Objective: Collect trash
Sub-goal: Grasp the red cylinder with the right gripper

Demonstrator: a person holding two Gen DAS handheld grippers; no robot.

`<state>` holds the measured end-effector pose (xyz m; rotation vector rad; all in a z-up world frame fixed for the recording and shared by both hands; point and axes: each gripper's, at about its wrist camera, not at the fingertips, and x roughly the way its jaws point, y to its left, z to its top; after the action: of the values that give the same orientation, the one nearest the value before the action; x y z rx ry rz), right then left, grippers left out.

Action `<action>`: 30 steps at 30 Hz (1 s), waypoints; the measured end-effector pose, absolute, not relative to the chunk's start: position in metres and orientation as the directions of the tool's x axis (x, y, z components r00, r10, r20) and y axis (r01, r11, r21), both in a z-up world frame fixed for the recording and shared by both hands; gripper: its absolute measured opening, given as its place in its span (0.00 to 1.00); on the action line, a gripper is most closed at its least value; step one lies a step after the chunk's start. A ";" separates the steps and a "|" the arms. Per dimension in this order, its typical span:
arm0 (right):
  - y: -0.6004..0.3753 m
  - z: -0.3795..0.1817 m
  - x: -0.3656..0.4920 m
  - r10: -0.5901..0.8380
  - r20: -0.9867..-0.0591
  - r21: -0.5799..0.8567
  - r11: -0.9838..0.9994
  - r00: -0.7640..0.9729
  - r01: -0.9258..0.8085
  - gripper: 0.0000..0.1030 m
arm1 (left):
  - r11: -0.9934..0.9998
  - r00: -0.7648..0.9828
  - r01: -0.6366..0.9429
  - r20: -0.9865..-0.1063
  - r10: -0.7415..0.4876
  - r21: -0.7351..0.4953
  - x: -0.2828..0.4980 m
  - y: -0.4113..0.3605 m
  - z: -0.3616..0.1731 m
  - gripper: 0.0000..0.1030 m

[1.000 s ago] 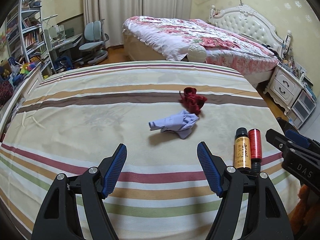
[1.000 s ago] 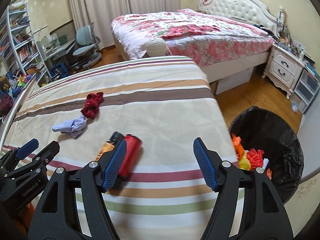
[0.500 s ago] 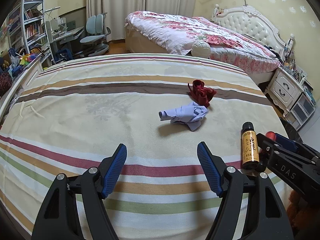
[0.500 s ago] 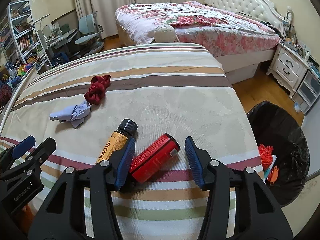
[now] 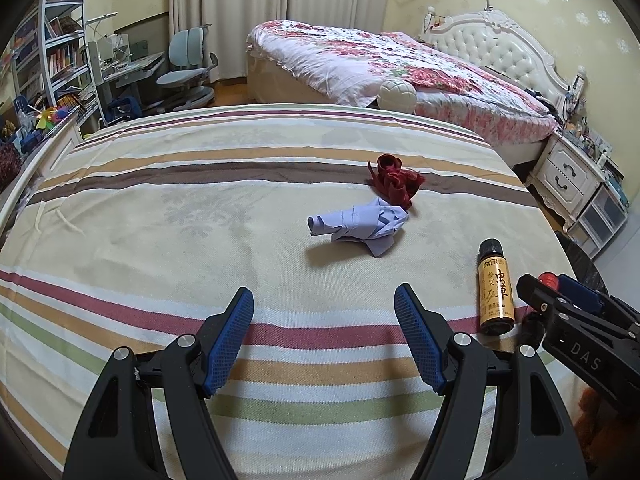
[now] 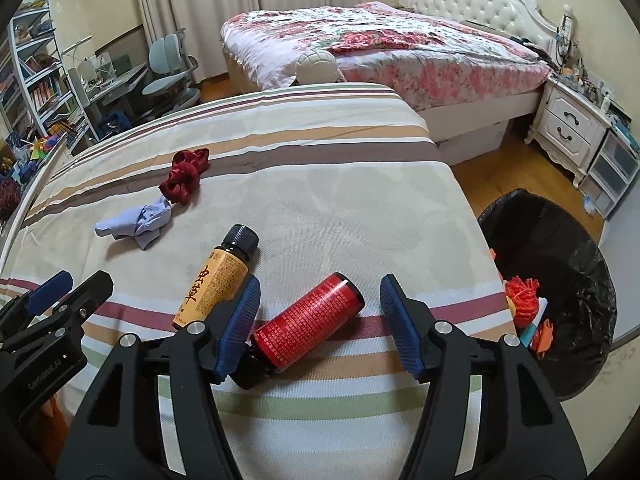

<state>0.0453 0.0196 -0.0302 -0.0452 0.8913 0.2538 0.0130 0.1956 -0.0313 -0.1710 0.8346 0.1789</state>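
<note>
A red bottle (image 6: 308,322) lies on the striped bed between the open fingers of my right gripper (image 6: 320,312); its cap end is beside the left finger. An orange bottle (image 6: 218,276) with a black cap lies just left of it, also in the left wrist view (image 5: 496,288). A crumpled pale blue cloth (image 5: 360,226) and a dark red scrunched cloth (image 5: 394,180) lie farther up the bed. My left gripper (image 5: 324,334) is open and empty over the sheet, short of the blue cloth. A black-lined trash bin (image 6: 560,280) stands on the floor to the right.
The bin holds orange and other scraps (image 6: 522,300). A second bed with a floral cover (image 6: 380,44) stands beyond, with a white nightstand (image 6: 568,128) at right. A desk, chair (image 5: 192,68) and bookshelves are at far left. The striped bed's right edge (image 6: 486,256) borders the bin.
My right gripper has moved forward and down so its open fingers now straddle the red bottle. My left gripper has shifted slightly; the cloths look a little nearer.
</note>
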 end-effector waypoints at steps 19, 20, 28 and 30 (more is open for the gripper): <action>0.002 -0.031 0.023 0.178 -0.795 0.074 0.977 0.580 -0.198 0.59 | 0.970 0.675 -0.217 -0.734 0.069 -0.108 0.002 0.200 -0.028 0.69; 0.002 -0.032 0.023 0.177 -0.797 0.074 0.977 0.577 -0.198 0.59 | 0.970 0.676 -0.216 -0.734 0.068 -0.109 0.002 0.200 -0.028 0.69; 0.007 -0.034 0.027 0.184 -0.796 0.064 0.973 0.577 -0.222 0.48 | 0.974 0.680 -0.197 -0.731 0.054 -0.110 0.002 0.194 -0.027 0.69; 0.010 -0.035 0.029 0.189 -0.798 0.061 0.970 0.572 -0.235 0.37 | 0.976 0.680 -0.189 -0.731 0.050 -0.109 0.002 0.191 -0.026 0.69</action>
<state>0.0288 0.0095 -0.0350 -0.0536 0.9285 0.2492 0.0022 0.1915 -0.0261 -0.1818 0.8130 0.1352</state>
